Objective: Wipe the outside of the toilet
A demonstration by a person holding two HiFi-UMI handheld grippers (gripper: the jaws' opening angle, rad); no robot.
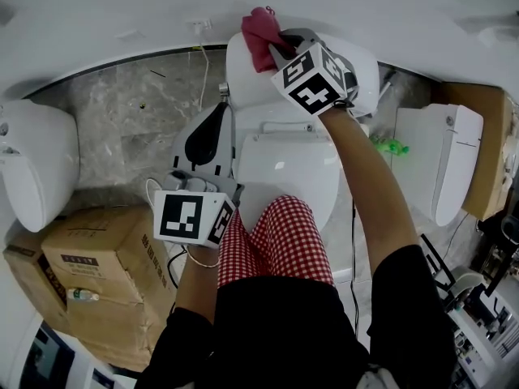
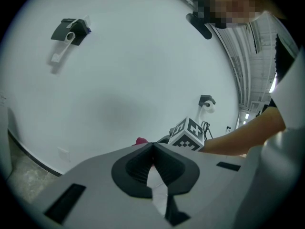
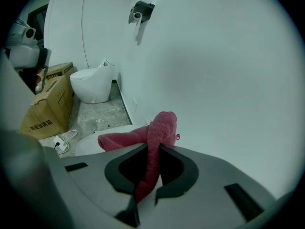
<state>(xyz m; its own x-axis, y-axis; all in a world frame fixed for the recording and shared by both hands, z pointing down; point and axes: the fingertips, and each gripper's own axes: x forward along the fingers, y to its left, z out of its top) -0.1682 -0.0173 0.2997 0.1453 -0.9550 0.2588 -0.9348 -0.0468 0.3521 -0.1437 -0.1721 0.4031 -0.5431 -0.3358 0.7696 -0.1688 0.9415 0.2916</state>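
Cloth (image 1: 261, 37): clamped in right gripper (image 1: 278, 53), at tank (image 1: 247, 83) back edge of toilet (image 1: 285, 164). Left gripper (image 1: 223, 96): jaws together, empty, beside tank's left edge. Advice: press flat, sweep in overlapping strokes.

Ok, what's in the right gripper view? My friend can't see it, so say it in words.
The right gripper is shut on a pink-red towelling cloth, held over the top of a white ceramic toilet beside a plain white wall. Farther left, another white toilet and brown cardboard boxes stand on a grey marble floor.
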